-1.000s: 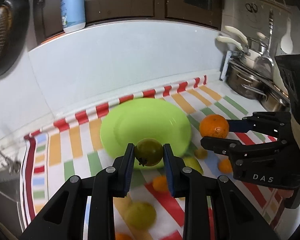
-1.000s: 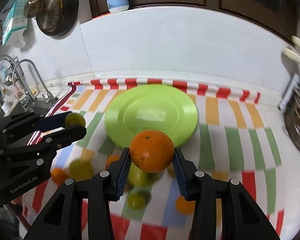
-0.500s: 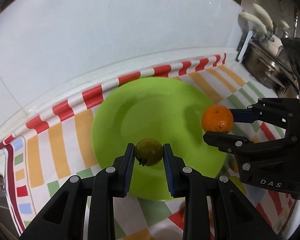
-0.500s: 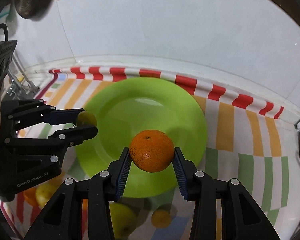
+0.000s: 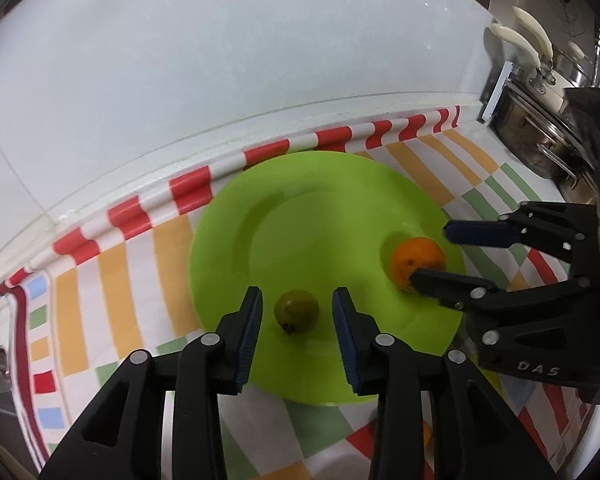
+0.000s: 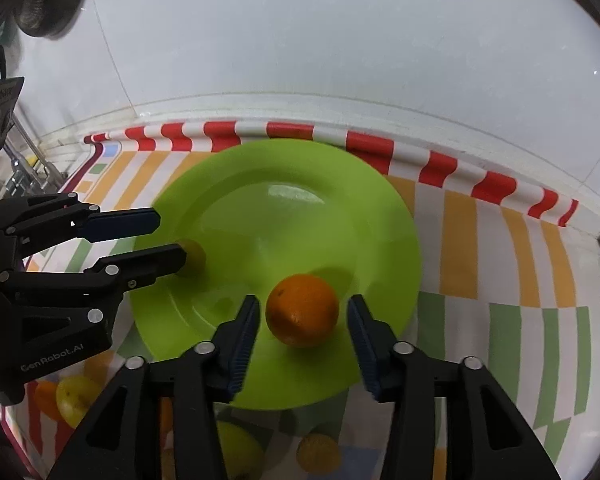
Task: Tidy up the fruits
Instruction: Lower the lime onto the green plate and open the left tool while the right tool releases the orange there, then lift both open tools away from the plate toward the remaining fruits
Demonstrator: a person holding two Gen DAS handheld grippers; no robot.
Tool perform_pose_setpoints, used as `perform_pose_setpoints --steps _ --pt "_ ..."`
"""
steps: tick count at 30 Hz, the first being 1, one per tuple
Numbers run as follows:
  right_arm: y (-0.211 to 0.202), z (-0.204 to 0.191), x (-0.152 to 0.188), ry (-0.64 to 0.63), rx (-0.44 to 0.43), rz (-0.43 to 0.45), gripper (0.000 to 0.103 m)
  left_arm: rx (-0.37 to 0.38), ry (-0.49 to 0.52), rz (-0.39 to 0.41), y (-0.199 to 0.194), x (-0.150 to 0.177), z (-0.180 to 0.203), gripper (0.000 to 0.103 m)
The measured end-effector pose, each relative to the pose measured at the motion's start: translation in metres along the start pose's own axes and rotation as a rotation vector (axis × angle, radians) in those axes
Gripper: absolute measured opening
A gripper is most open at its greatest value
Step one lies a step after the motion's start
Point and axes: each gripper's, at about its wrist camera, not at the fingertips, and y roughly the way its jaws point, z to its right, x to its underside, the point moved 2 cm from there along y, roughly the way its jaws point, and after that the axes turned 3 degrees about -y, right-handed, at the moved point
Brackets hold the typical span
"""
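Left wrist view: left gripper (image 5: 297, 314) spread wide around a small green fruit (image 5: 296, 311) near the round lime-green plate's (image 5: 300, 208) front rim. Right gripper (image 6: 302, 316) gapes too, round orange (image 6: 302, 310) loose between, plate middle bare.

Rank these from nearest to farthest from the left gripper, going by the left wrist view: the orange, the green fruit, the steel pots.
1. Green fruit: on the green plate, between the open fingers of the left gripper.
2. Orange: farther right on the plate, by the right gripper.
3. Steel pots: far right, beyond the striped cloth.
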Motion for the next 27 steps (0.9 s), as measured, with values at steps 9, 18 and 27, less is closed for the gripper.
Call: perform_pose_setpoints --steps 9,18,27 --pt "-0.073 -0.012 0.025 0.019 0.057 0.162 0.054 -0.07 -0.031 0.142 -0.074 0.029 0.008 0.057" --pt "-0.129 -0.042 0.071 0.057 0.114 0.294 0.059 -0.134 -0.064 0.242 -0.137 0.085 0.019 0.057" --pt "-0.164 -0.058 0.11 0.091 0.139 0.362 0.066 -0.205 -0.104 0.287 -0.175 0.137 0.025 0.063"
